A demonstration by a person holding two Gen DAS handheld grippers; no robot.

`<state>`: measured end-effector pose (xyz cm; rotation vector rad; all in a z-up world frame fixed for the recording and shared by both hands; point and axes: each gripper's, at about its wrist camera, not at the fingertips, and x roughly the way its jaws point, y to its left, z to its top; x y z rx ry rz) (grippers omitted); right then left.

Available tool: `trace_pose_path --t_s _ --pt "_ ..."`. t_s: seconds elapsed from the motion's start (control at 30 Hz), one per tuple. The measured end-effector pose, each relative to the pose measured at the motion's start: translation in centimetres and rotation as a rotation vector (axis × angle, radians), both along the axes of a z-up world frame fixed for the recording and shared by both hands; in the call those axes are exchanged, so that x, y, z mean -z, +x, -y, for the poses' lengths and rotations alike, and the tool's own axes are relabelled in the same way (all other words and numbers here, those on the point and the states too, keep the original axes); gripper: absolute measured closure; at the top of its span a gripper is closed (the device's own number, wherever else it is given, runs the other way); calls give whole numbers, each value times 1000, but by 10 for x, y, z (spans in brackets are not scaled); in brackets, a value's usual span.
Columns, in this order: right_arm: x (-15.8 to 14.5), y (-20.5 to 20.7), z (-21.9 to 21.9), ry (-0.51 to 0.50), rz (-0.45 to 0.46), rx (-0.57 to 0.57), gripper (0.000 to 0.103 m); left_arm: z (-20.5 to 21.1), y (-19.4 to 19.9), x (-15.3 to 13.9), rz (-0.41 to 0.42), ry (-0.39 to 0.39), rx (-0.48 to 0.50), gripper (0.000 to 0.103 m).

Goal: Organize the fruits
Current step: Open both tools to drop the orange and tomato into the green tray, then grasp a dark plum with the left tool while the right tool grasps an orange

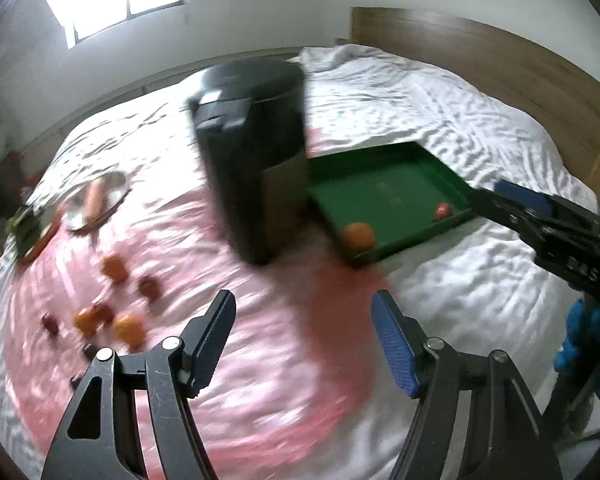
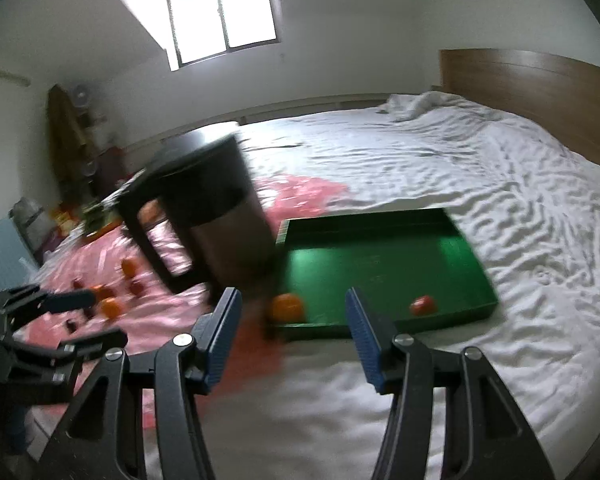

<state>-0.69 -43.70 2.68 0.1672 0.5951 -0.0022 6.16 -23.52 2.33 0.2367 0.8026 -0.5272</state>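
From my left wrist camera, at the far left edge I see a silver plate (image 1: 100,200) with what may be a sausage on it; the blur leaves me unsure. Below it, in the lower left, loose fruits (image 1: 112,312) lie scattered on the pink sheet (image 1: 260,360), oranges mixed with small dark red ones. At the bottom centre my left gripper (image 1: 304,340) stands spread with nothing between its pads. Above it, in the middle of the frame, rises a black bin (image 1: 252,152), and just right of that lies the green tray (image 1: 392,168) on the white bedsheet (image 1: 460,112). Inside the tray an orange (image 1: 359,235) sits at the near corner and a red fruit (image 1: 443,211) along the near wall, well apart. At the right edge, my right gripper (image 1: 512,200) reaches in; in its own camera (image 2: 292,340) it is spread and empty, bottom centre, with the tray just above.
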Motion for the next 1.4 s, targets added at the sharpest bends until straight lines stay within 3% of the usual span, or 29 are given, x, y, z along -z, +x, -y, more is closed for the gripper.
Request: trace_pose_path --t_s 0.43,0.77,1.0,1.1,1.17,1.4 --pt "9 5 -118 10 -28 -217 22 -147 4 22 -6 -24 -218 38" --pt "31 35 -176 15 -88 -327 22 -238 24 52 -41 -30 -336 38" --pt "49 70 -220 -18 -152 -428 22 -259 47 82 -101 -23 -314 40" --pt "60 90 -237 -29 -187 -465 22 -260 62 97 -138 -29 -287 50" --pt "67 106 -247 -30 -213 -486 22 -260 70 105 -162 -33 -273 62" --pt "90 148 -275 -30 -271 -544 22 -268 93 127 -218 -70 -273 70"
